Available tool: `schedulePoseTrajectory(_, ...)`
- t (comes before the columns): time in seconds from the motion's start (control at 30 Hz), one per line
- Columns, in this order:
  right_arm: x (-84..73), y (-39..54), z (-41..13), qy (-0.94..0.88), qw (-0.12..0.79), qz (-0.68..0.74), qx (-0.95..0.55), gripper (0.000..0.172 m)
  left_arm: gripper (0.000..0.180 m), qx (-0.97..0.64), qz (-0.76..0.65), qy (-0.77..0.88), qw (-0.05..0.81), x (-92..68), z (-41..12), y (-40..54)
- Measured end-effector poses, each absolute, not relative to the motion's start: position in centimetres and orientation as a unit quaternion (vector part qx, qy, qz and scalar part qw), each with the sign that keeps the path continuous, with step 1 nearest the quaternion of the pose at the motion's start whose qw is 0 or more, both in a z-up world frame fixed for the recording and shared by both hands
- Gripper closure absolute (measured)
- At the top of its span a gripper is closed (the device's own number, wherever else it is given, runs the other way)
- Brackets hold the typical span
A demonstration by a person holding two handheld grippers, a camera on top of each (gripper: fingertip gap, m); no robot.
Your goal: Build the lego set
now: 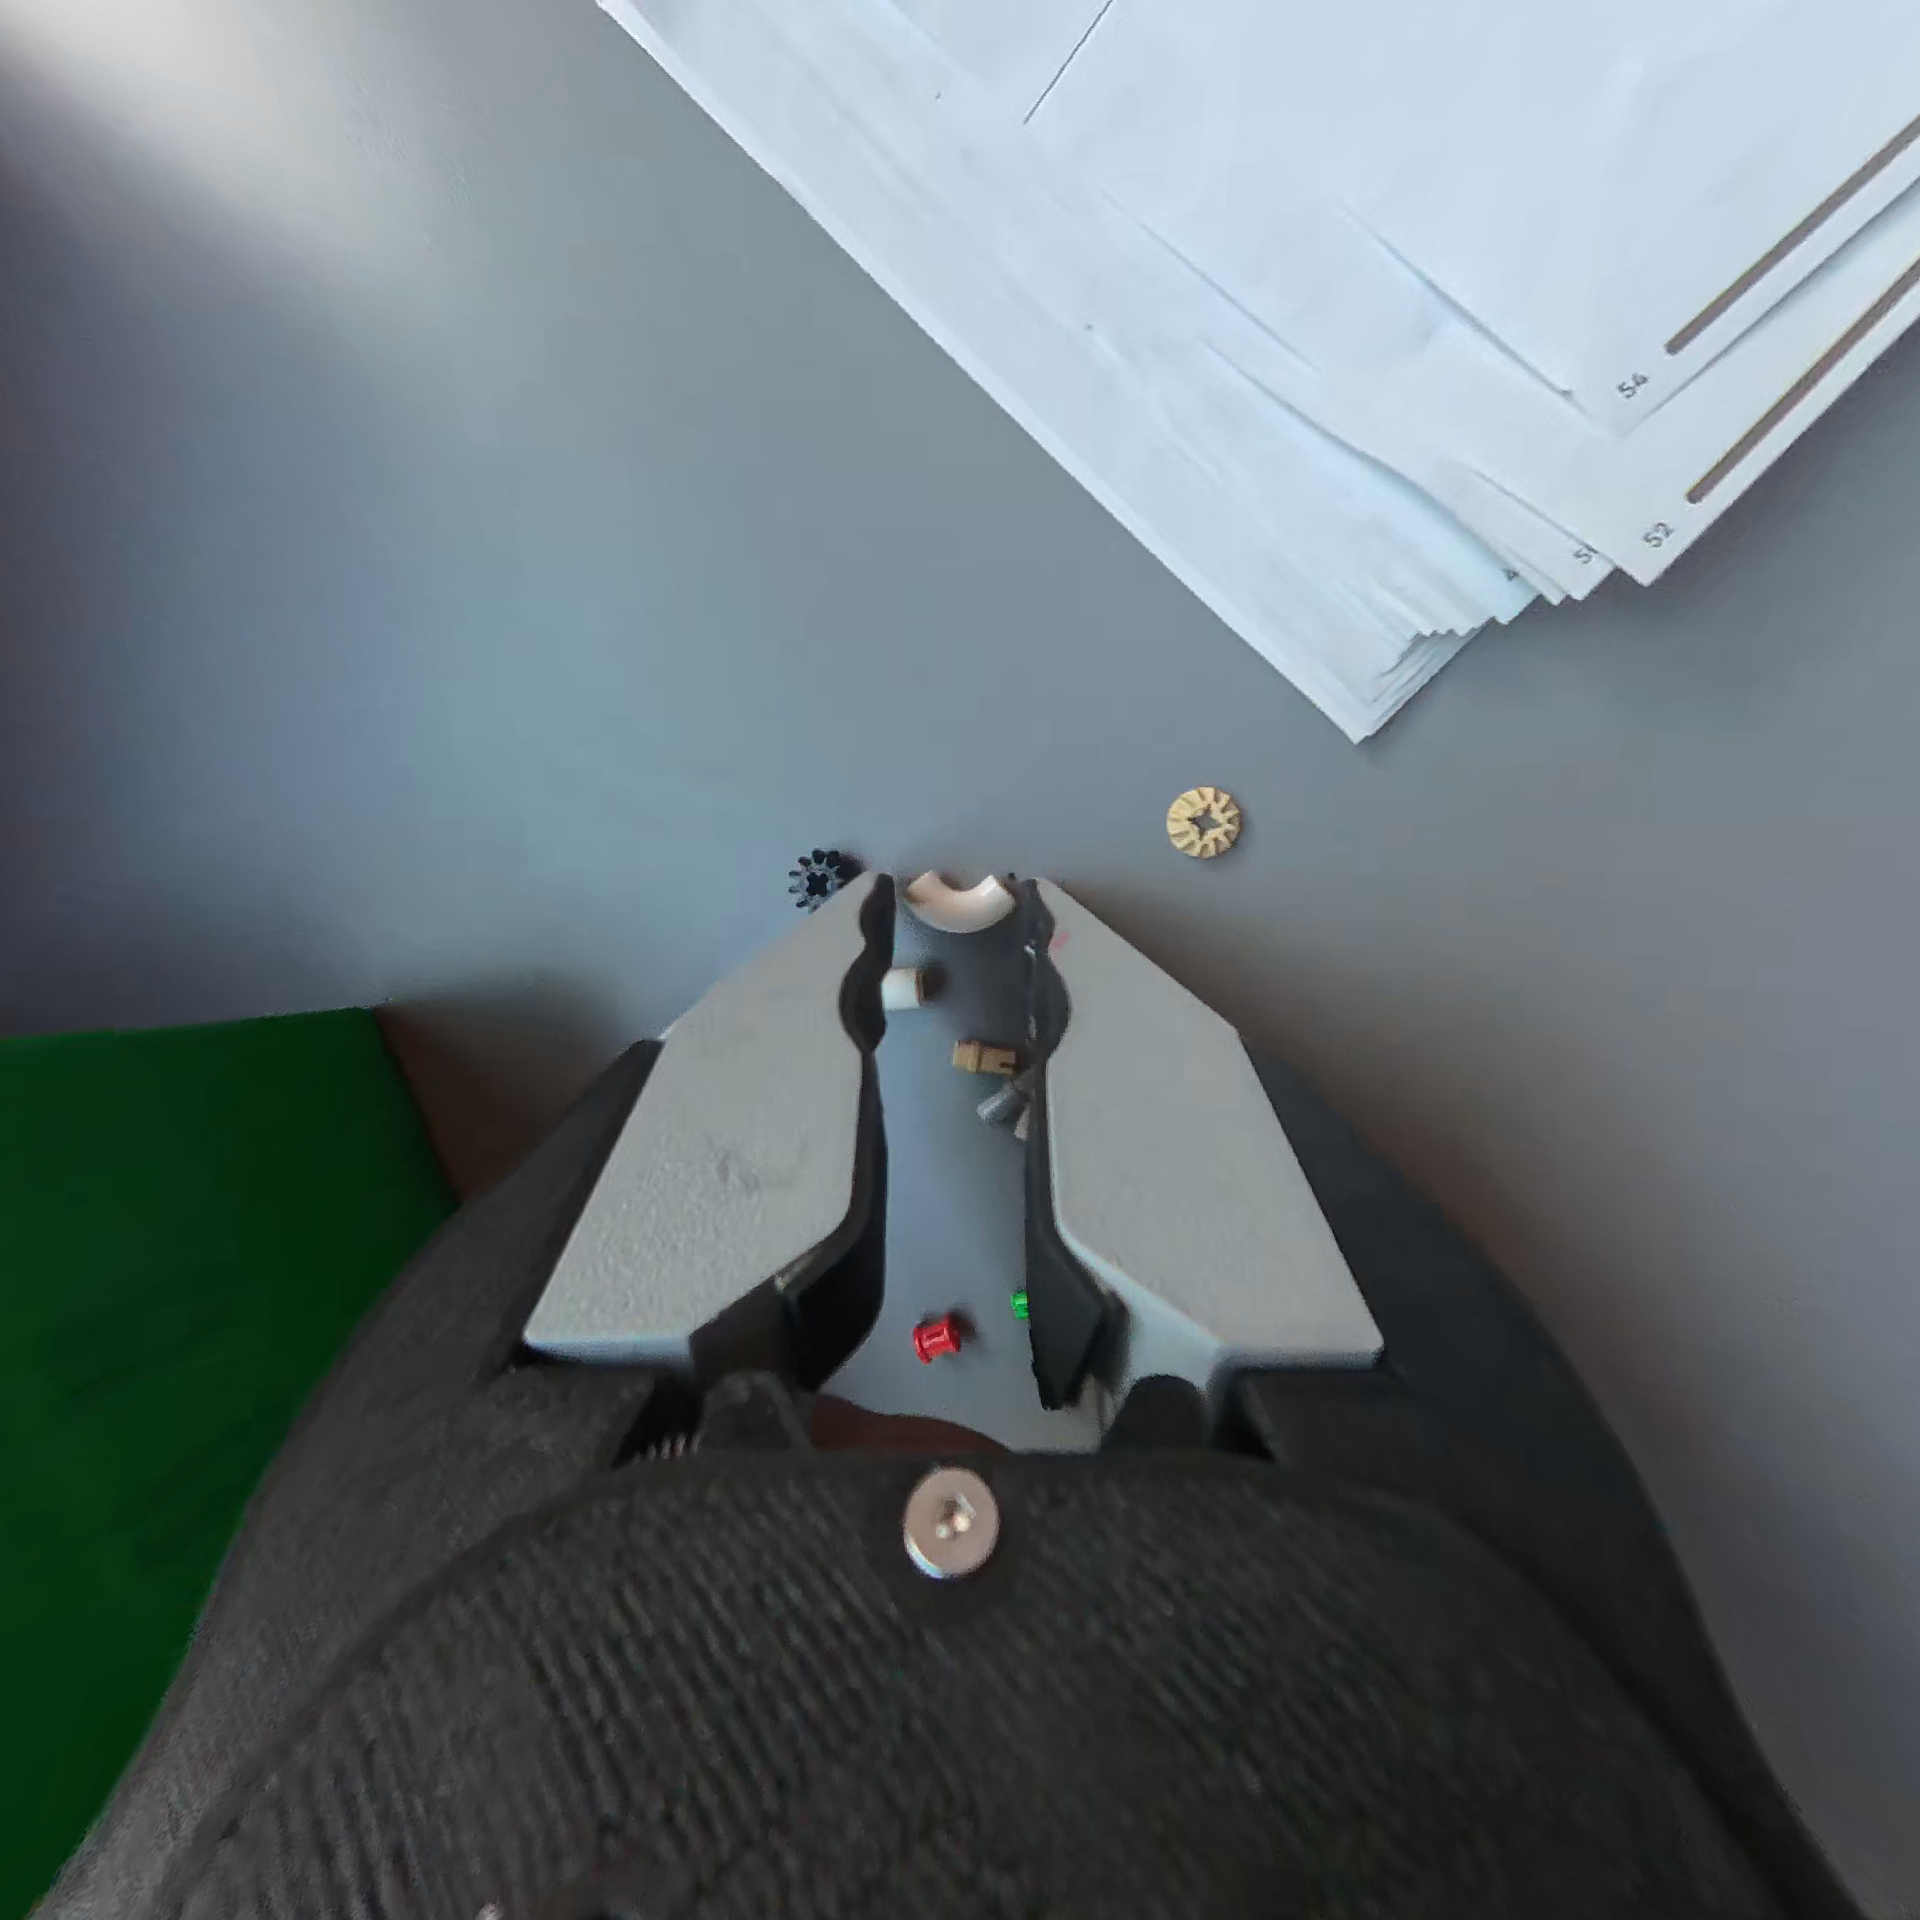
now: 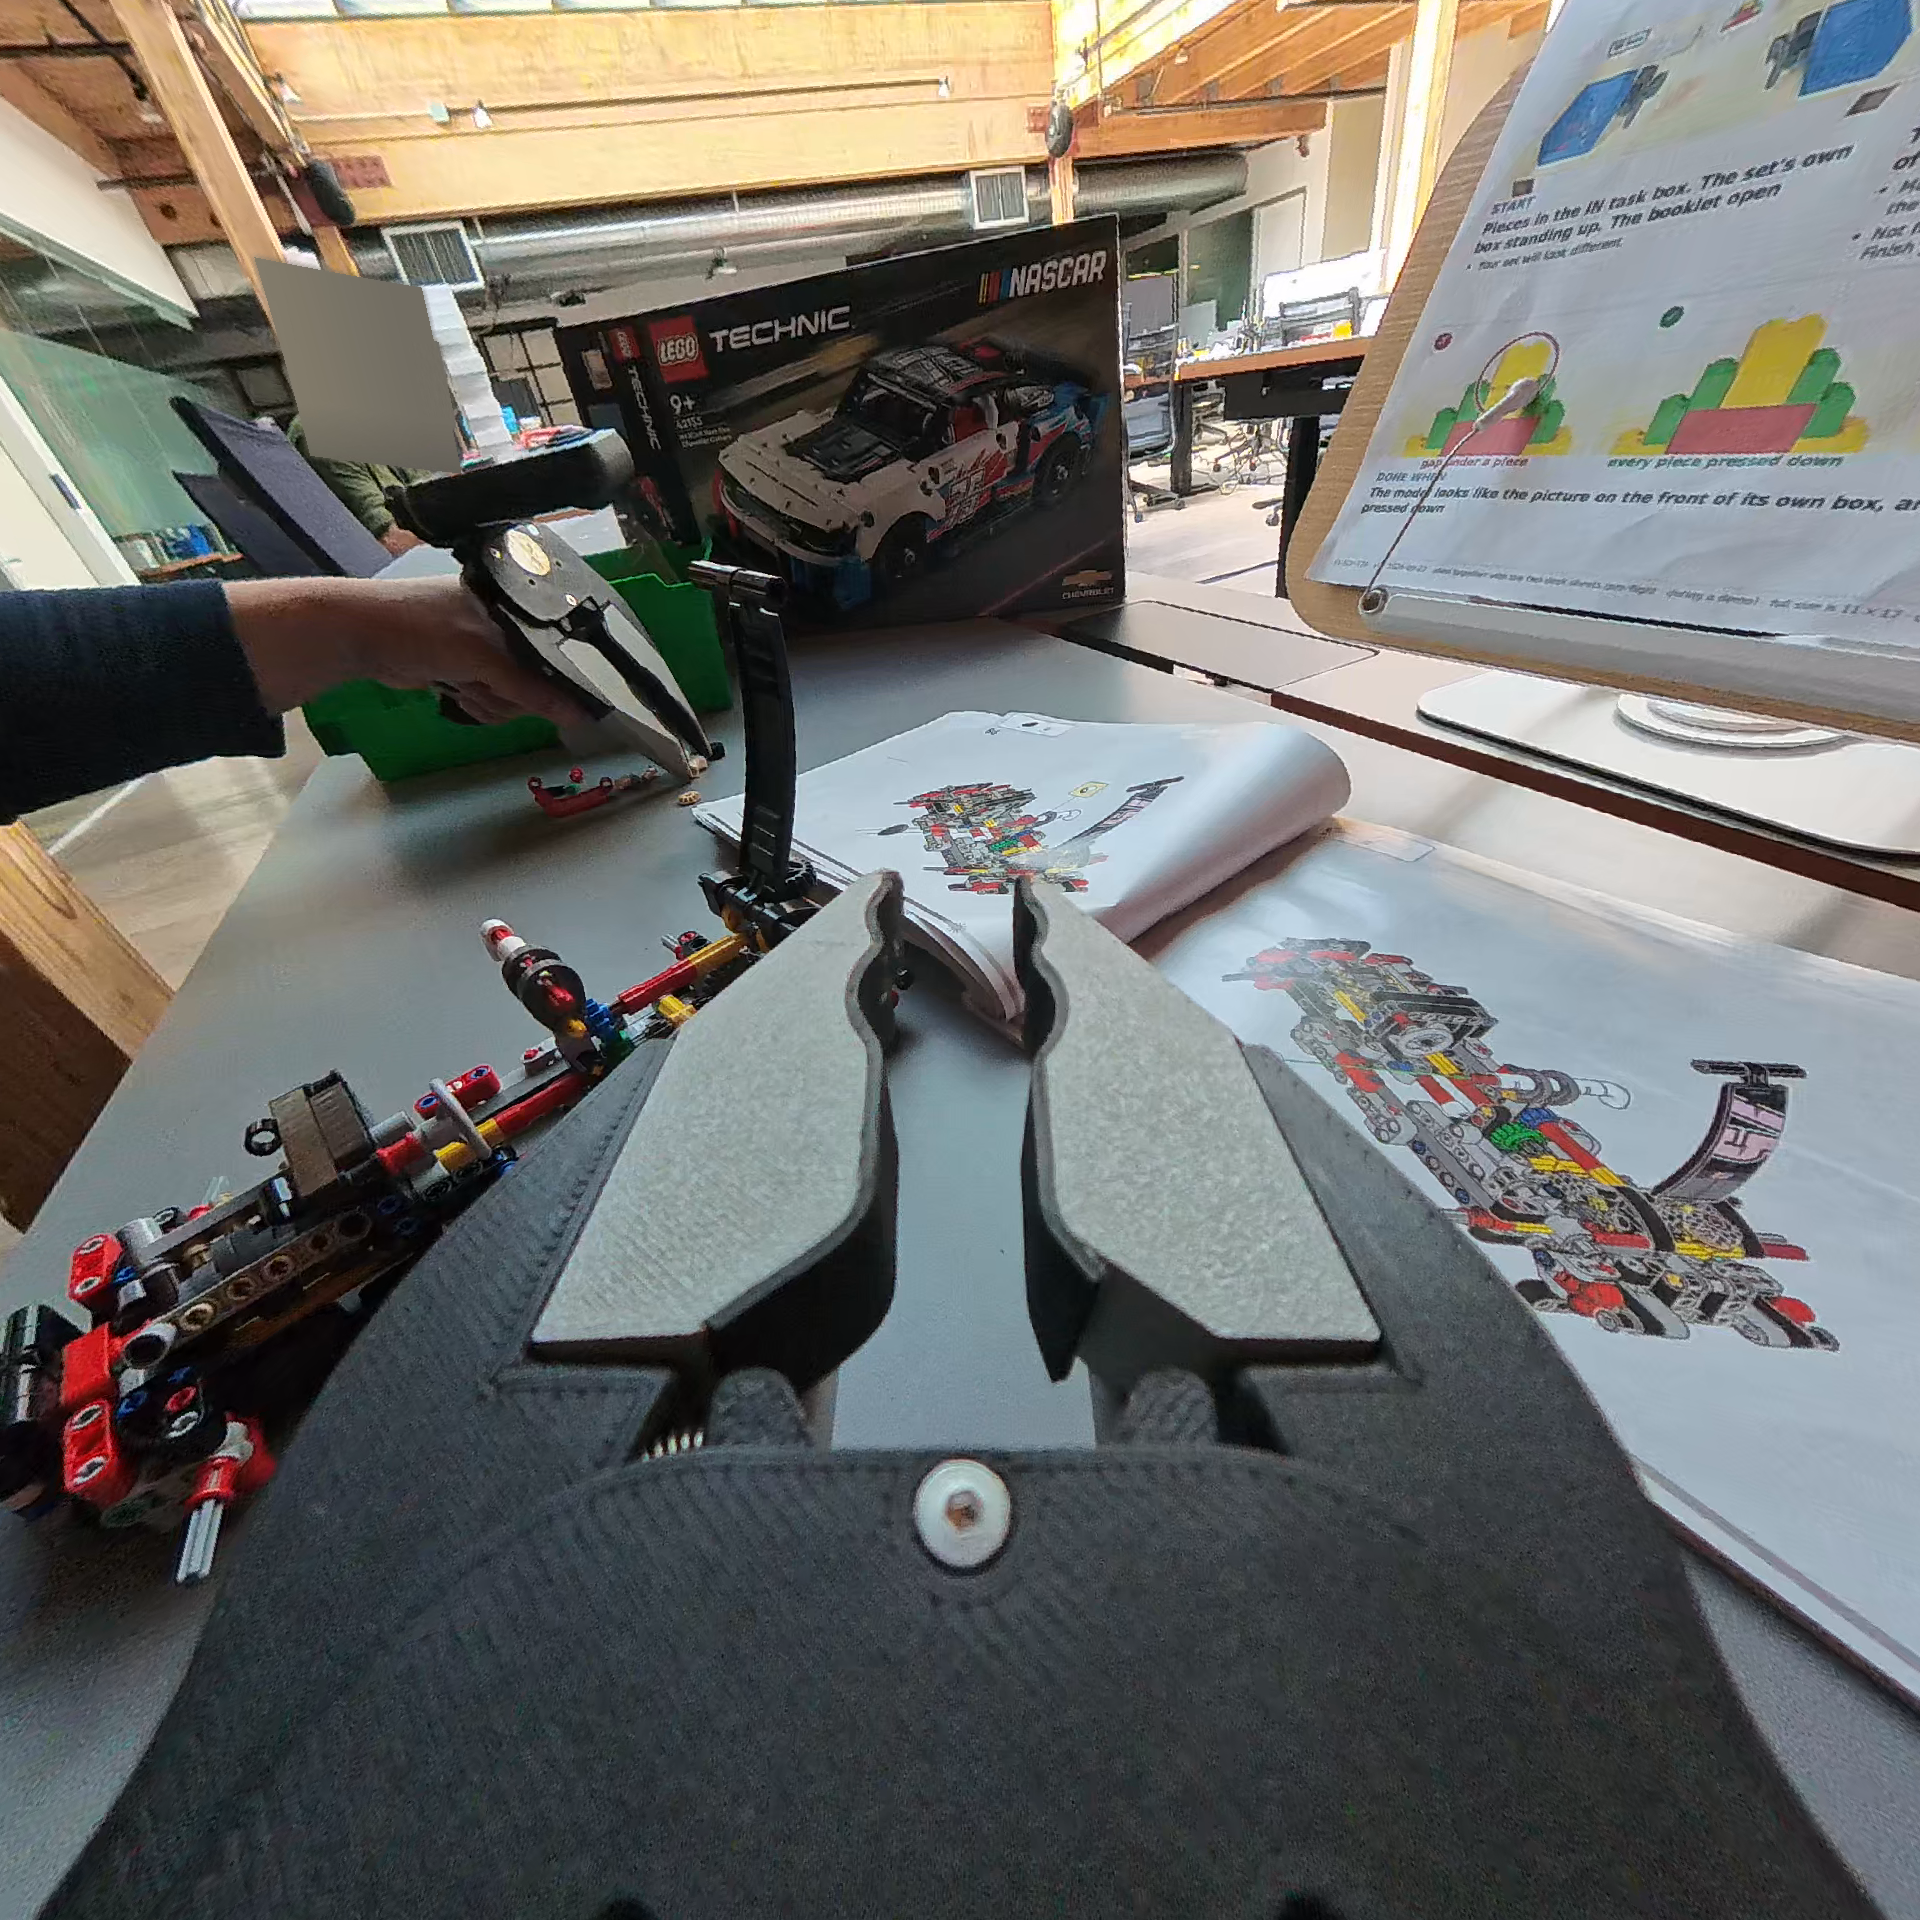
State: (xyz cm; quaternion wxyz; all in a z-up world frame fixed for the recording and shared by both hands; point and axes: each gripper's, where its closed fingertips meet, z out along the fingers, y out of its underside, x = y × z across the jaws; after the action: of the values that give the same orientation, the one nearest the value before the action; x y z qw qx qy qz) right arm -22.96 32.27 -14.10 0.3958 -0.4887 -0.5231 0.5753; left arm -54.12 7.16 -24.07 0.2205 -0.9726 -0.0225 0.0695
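In the left wrist view my left gripper points down at the grey table. It is shut on a white curved tube piece that lies on the table, with a pad at each end. A black gear lies just left of the tips and a tan gear to the right. In the right wrist view the left gripper touches the table by a red piece. My right gripper is open and empty, low over the table at the booklet's near edge, beside the part-built brick model.
Small loose pieces lie under the left fingers: a white pin, a tan piece, a red bush. A paper stack lies ahead. A green bin, a set box, a printed sheet and a stand surround the right gripper. Spacing between my two grippers at the tips: around 40 cm. To the part-built brick model: right tips about 15 cm, left tips about 35 cm.
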Motion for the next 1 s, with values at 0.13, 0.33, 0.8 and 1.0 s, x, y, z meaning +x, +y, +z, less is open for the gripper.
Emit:
schedulePoseTrajectory(0.13,-23.0,32.2,-14.1,-0.526,0.396,0.573,-0.487,0.155,0.161,-0.973,0.065,-0.026,0.219,-54.1,-24.1,7.1)
schedulePoseTrajectory(0.33,-23.0,32.0,-14.1,-0.531,0.397,0.572,-0.484,0.155,0.161,-0.972,0.079,-0.016,0.223,-52.7,-22.3,7.1)
schedulePoseTrajectory(0.8,-22.6,33.1,-13.7,-0.522,0.422,0.558,-0.488,0.155,0.161,-0.95,0.012,0.13,0.282,-32.1,-23.1,12.8)
schedulePoseTrajectory(1.0,-22.7,33.0,-13.8,-0.528,0.42,0.555,-0.488,0.155,0.161,-0.951,-0.003,0.117,0.288,-31.5,-24.3,13.2)
